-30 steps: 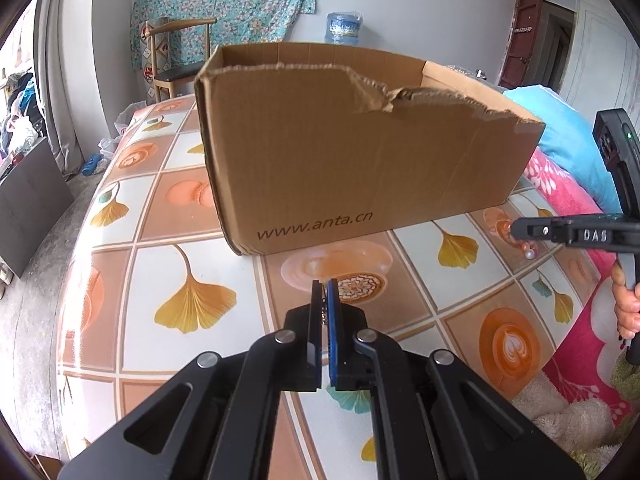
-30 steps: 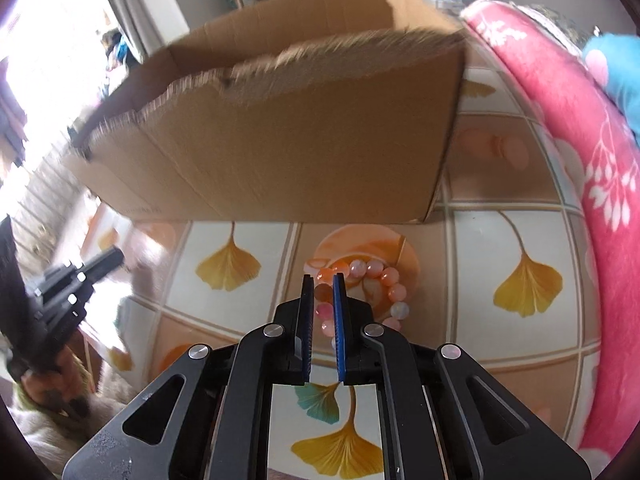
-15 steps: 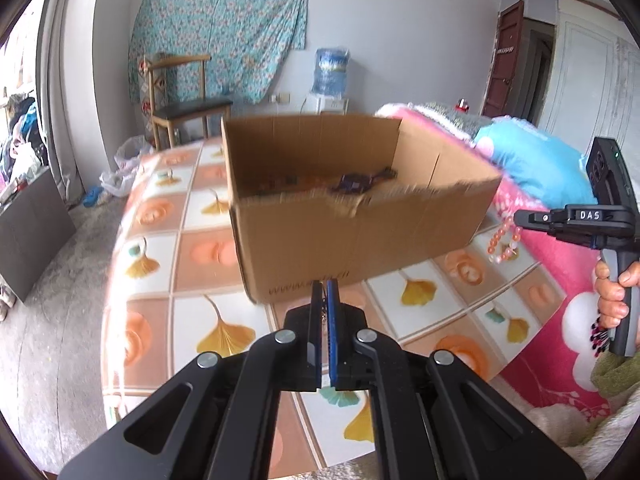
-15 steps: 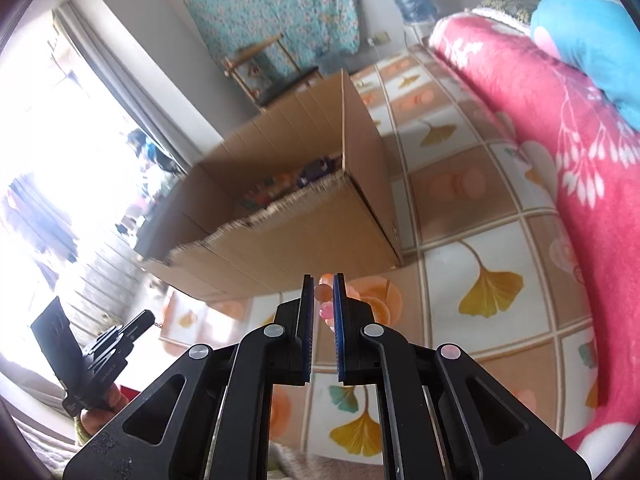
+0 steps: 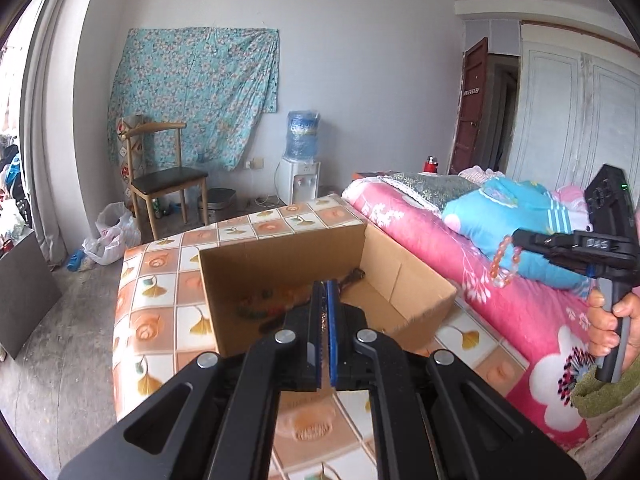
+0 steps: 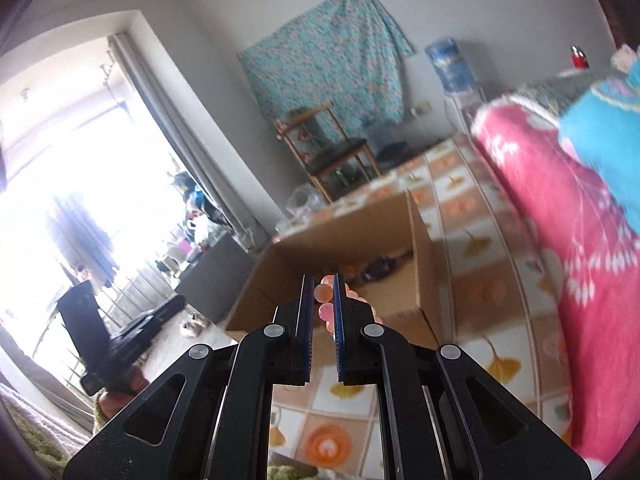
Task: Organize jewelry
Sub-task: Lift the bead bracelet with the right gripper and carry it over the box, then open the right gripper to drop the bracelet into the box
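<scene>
Right tool [image 6: 321, 294]: clenched on a bead bracelet [image 6: 325, 300], pink and peach beads pinched between the blue pads. From the left wrist view the same bracelet [image 5: 505, 261] hangs as a loose loop below the tool's tip [image 5: 520, 238], held in the air over the pink bedding at the desk's right side, clear of any surface.

Left tool [image 5: 324, 285]: jaws closed together, nothing seen between them. It hovers above the near wall of the cardboard box [image 5: 404, 280].

Box stands open-topped on the tiled desk [image 5: 160, 280], towards the desk's far right part. Other jewelry [image 5: 280, 300] already lies on its floor: a mixed heap, with one dark piece near the far right corner.

Key relation: the box opening lies ahead of and below the right tool, a little to its left; the bracelet dangles straight down, so its long axis is vertical. My reading is that the right hand, which carries the piece, has to travel inward over the right wall before letting go. The left hand is nearer the box but carries nothing.

Writing: white letters on the right tool's side [image 5: 596, 243], too blurred to read with confidence. No print legible on the box from here.
</scene>
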Demonstrator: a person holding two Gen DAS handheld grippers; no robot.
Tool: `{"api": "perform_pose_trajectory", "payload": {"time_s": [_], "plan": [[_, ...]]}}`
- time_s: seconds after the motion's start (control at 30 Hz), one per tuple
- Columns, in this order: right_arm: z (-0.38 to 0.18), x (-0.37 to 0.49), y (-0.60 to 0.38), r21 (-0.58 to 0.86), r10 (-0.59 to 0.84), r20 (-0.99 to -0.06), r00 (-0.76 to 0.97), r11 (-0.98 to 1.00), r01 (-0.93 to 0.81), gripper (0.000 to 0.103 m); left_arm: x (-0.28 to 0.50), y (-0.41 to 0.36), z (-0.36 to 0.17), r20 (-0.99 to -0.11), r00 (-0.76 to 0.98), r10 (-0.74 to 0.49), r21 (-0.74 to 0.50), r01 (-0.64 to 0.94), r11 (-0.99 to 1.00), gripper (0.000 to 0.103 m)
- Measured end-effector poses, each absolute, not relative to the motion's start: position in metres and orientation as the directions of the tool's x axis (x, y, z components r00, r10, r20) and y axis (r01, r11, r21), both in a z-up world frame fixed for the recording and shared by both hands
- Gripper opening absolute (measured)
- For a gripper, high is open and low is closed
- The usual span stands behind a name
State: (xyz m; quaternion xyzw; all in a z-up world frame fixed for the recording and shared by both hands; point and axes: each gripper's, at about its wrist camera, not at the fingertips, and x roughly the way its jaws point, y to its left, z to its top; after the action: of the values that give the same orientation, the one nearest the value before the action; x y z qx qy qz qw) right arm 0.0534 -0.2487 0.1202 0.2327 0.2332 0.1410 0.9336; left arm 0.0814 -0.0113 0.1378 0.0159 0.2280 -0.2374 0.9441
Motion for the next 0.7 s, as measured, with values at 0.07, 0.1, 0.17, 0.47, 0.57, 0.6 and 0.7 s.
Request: {"api": "perform_pose_trajectory", "payload": {"time_s": [0.07, 0.1, 0.17, 0.47, 0.57, 0.6, 0.7], "plan": [[0.126, 0.064, -0.245, 0.494, 0.381, -0.355, 0.854, 0.852, -0.175, 0.007, 0.101, -0.012, 0.135, -0.462, 0.761, -0.456, -0.115, 0.458, 0.881, 0.002], [0.127, 0.071, -0.244, 0.496, 0.391, -0.35, 0.851, 0.848, -0.185, 0.007, 0.111, -0.012, 0.133, -0.477, 0.747, -0.463, -0.133, 0.459, 0.878, 0.002], [0.125, 0.088, -0.24, 0.503, 0.404, -0.35, 0.845, 0.842, -0.195, 0.007, 0.129, -0.014, 0.125, -0.511, 0.718, -0.472, -0.162, 0.458, 0.874, 0.002], [0.091, 0.155, -0.233, 0.558, 0.467, -0.432, 0.771, 0.81, -0.178, 0.007, 0.186, -0.027, 0.069, -0.691, 0.573, -0.441, -0.219, 0.415, 0.883, 0.002], [0.079, 0.167, -0.233, 0.573, 0.476, -0.461, 0.749, 0.804, -0.159, 0.007, 0.196, -0.031, 0.053, -0.74, 0.525, -0.42, -0.217, 0.406, 0.888, 0.003], [0.076, 0.17, -0.234, 0.575, 0.476, -0.469, 0.744, 0.804, -0.152, 0.007, 0.199, -0.031, 0.049, -0.752, 0.513, -0.413, -0.216, 0.399, 0.891, 0.003], [0.07, 0.175, -0.234, 0.577, 0.472, -0.485, 0.736, 0.805, -0.136, 0.007, 0.206, -0.031, 0.041, -0.78, 0.48, -0.402, -0.22, 0.391, 0.894, 0.003]]}}
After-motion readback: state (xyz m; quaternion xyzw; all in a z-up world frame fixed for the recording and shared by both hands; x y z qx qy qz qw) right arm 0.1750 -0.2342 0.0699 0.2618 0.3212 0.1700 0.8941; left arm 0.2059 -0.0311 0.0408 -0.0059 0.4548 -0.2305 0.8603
